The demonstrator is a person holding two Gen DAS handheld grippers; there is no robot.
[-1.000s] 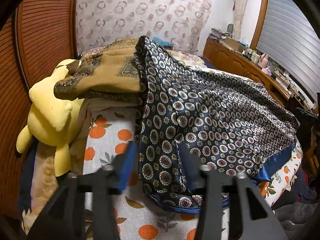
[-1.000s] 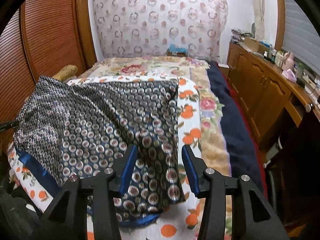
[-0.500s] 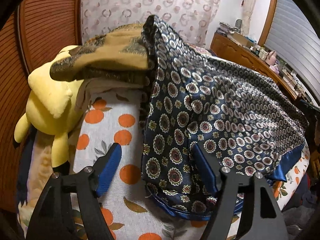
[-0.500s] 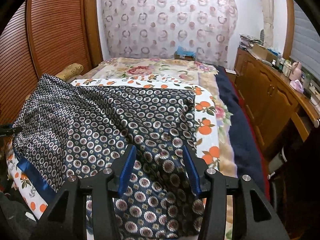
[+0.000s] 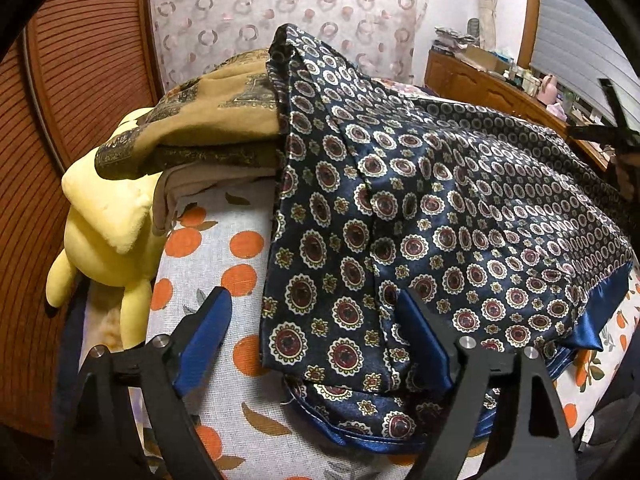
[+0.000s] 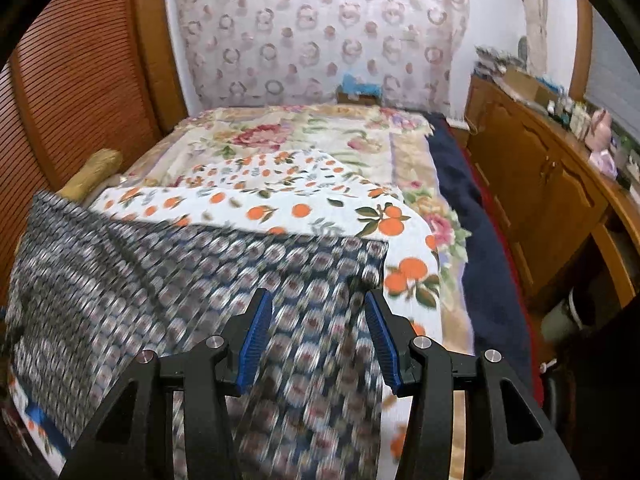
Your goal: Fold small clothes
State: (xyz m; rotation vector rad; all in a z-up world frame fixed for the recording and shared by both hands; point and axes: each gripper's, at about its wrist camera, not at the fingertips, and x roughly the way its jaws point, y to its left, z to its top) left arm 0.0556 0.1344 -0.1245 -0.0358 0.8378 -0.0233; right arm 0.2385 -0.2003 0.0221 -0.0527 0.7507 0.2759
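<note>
A navy patterned cloth (image 5: 420,240) lies spread over the orange-print sheet (image 5: 224,280) on the bed, one end draped up against a folded tan cloth (image 5: 208,128) beside a yellow plush toy (image 5: 108,232). The left gripper (image 5: 316,344) straddles the cloth's near corner, its jaws opening, fabric between them but not pinched. The right gripper (image 6: 316,336) has its fingers partly apart over the cloth's other end, which is blurred (image 6: 200,280); nothing seems clamped. This looks like the laying-out step before a fold. Next, each gripper probably needs to close on a corner or edge, lifting evenly so the slippery cloth folds straight
</note>
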